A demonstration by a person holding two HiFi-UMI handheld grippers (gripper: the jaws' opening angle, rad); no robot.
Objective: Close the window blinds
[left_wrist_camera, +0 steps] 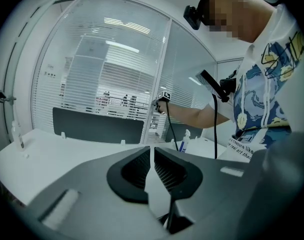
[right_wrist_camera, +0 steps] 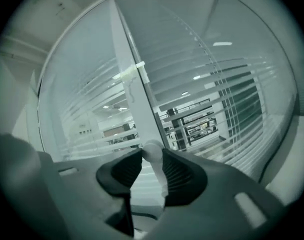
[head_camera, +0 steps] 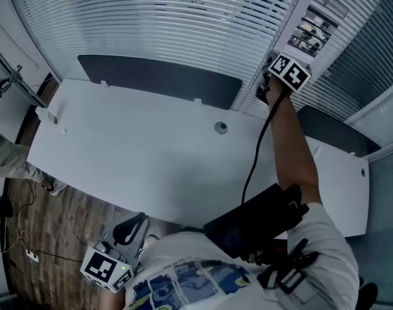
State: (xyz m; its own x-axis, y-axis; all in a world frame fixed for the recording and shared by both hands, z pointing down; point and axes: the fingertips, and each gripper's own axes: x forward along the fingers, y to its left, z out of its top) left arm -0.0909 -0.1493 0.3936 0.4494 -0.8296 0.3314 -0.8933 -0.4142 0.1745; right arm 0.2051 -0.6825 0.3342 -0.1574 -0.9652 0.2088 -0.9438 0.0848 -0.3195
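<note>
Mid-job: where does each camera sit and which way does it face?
Head view: on the head, steeply down at white desk and blinds; shows right arm, left gripper, right gripper.
Left gripper view: low over the desk, facing the blinds; jaws together, empty.
Right gripper view: at the window, facing blinds; jaws clamp a white knob.
Head and left gripper views share the right gripper.

Words on a shirt hem

A white patch [left_wrist_camera: 243,147] low on the person's shirt [left_wrist_camera: 272,79] partly reads "treasure like" and "real art"; the rest is cut off.
</note>
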